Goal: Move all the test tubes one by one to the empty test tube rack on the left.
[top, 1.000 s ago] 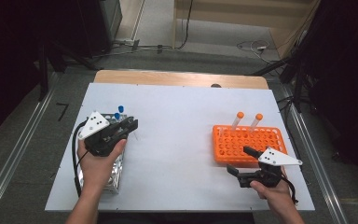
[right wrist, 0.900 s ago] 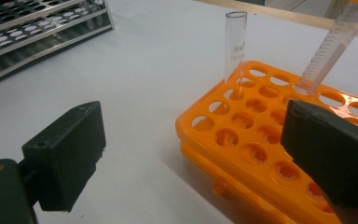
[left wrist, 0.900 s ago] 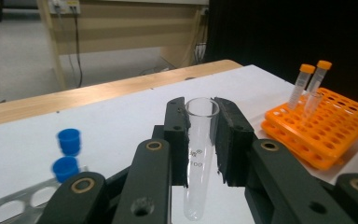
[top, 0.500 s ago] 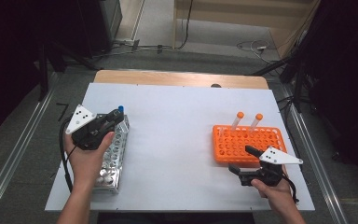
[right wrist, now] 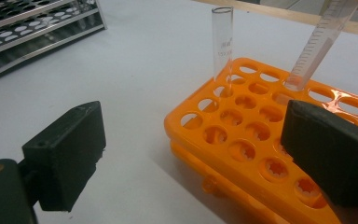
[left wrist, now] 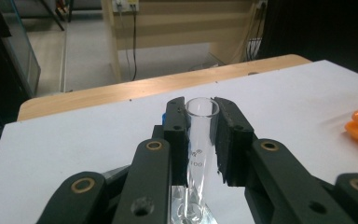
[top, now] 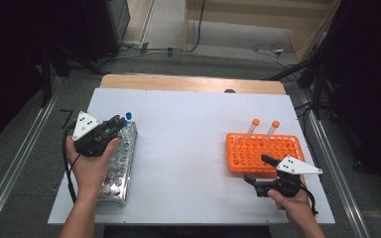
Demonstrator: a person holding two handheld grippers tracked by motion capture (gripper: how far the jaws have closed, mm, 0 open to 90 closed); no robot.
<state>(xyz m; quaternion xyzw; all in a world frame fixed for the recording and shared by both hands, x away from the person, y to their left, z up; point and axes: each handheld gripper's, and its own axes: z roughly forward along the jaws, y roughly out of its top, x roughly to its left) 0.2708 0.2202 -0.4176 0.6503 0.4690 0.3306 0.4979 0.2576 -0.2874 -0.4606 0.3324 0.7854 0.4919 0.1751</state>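
Glass tube (left wrist: 200,140) is clamped between the left gripper (left wrist: 200,135) jaws, pads tight on both sides just under its open rim. Tube stands upright, foot down in the steel rack (top: 121,163) at the table's left edge; it looks seated in or barely clear of a hole, can't tell which. A blue cap (top: 128,116) sits just beyond the jaws at the rack's far end.

Right gripper (right wrist: 191,154) holds nothing, jaws spread wide. It hovers at the near left corner of the orange rack (top: 265,153), over the white table (top: 188,148), roughly lined up with the front row of holes.

Orange rack carries two tubes in its far row, both orange-capped in the high view: one clear (right wrist: 222,42), one graduated and leaning (right wrist: 317,42). Rest of its holes look free.

Progress, my read: transfer from steel to orange rack, two tubes moved, third gripped at the source. Left to do: lift it clear of the steel rack, carry it across or hand it to the waiting right gripper, seat it in a free hole. Tubes remaining in the steel rack: can't tell, the hand covers part of it.
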